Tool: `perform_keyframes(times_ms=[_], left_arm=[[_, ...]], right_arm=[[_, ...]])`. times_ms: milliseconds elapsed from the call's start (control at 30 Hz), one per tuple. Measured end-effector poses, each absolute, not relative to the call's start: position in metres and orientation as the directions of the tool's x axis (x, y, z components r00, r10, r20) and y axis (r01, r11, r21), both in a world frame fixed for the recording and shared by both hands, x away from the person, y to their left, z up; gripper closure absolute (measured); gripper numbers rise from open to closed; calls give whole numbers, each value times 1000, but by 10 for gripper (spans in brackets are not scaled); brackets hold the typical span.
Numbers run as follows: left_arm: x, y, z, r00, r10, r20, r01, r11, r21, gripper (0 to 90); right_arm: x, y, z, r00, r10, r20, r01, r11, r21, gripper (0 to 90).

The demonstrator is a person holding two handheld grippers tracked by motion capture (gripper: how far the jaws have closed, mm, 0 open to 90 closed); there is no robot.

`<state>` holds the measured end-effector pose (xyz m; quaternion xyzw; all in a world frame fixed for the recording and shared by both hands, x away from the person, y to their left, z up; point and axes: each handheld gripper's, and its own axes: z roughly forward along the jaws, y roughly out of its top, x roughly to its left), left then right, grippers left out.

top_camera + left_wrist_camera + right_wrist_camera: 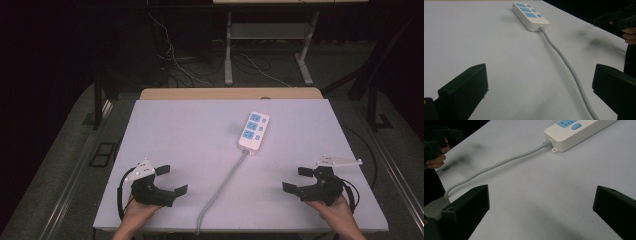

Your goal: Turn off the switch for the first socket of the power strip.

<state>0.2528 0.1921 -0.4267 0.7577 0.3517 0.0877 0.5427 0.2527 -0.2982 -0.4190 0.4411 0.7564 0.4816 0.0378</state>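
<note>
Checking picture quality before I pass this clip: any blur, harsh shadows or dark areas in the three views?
High view: the white table is evenly lit, the surroundings nearly black. Left gripper view: the power strip is sharp; soft smudgy shadows lie near the other gripper. Right gripper view: the cord is clear, and the far corner falls into darkness.

I see a white table [165, 130] on grey floor [70, 150]. Beyond it stands a metal-legged bench [228, 50] with loose cables [175, 65] beneath, in dark surroundings.
</note>
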Motion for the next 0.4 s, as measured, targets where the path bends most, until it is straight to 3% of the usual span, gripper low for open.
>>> perform_keyframes(times_ms=[400], left_arm=[[253,191,-427,742,619,-257,448,-173,877,0]], right_arm=[[241,-299,-432,-608,715,346,623,158,766,5]])
